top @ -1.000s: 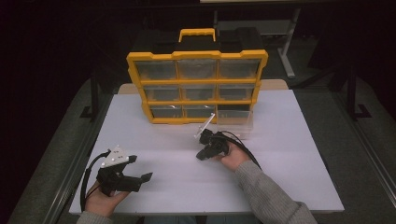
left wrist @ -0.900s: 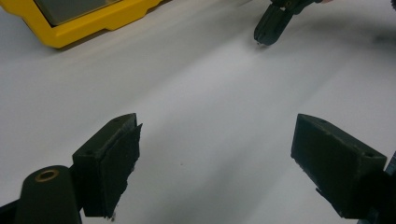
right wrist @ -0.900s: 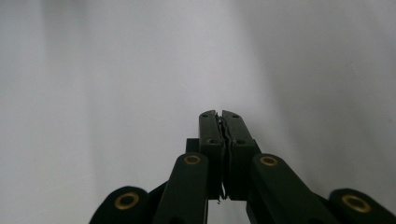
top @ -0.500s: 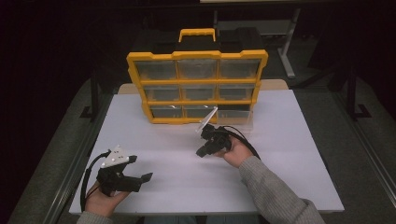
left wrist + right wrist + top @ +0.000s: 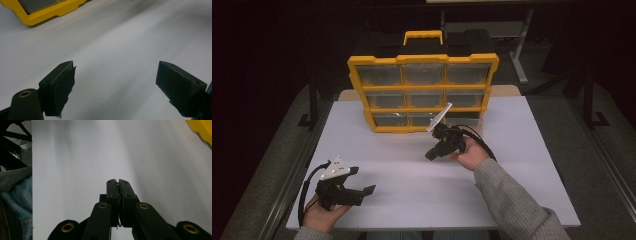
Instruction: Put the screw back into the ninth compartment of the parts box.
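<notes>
The yellow drawer organizer (image 5: 422, 92) stands at the far side of the tabletop (image 5: 512, 150); what lies inside its clear drawers is too small and dim to tell in the high view. The right gripper (image 5: 432, 154) in front of the organizer covers part of its lower right drawer. In the left gripper view the organizer (image 5: 47, 11) is cut off by the top edge, one corner showing, and the tabletop beyond it is blurred. In the right gripper view a yellow corner of the organizer (image 5: 201, 130) is clipped at the top right edge and blurred. The room behind the organizer is too dark to make out.
</notes>
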{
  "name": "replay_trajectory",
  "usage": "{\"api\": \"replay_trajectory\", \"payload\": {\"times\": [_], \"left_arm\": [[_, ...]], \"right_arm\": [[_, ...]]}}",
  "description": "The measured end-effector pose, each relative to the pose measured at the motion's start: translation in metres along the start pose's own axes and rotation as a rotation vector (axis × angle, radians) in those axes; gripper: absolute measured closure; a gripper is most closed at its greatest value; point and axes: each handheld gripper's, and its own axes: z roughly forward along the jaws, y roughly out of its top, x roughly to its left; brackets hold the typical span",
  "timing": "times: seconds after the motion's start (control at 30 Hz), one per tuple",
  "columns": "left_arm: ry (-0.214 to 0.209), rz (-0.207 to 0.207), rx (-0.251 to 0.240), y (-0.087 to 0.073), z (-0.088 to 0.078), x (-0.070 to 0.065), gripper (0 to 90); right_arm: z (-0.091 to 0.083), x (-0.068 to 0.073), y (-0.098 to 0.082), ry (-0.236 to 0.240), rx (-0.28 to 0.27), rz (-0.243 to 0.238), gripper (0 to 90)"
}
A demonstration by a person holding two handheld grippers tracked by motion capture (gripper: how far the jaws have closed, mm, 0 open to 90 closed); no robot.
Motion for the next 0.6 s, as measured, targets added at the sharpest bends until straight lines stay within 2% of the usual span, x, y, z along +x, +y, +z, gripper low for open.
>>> {"api": "replay_trajectory", "payload": {"times": [0.2, 0.27, 0.3, 0.6], "left_arm": [[-0.001, 0.003, 0.003, 0.0, 0.0, 0.0, 15.1], [0.0, 0.0, 0.001, 0.0, 0.0, 0.0, 15.2], [0.0, -0.001, 0.001, 0.0, 0.0, 0.0, 15.2], [0.0, -0.003, -0.004, 0.0, 0.0, 0.0, 15.2]], "right_arm": [[-0.013, -0.003, 0.001, -0.006, -0.017, 0.008, 87.0], [-0.018, -0.003, 0.002, -0.01, -0.016, 0.023, 87.0], [-0.02, -0.005, 0.002, -0.016, -0.03, 0.001, 87.1], [-0.038, -0.01, 0.006, -0.028, -0.05, -0.004, 87.1]]}}
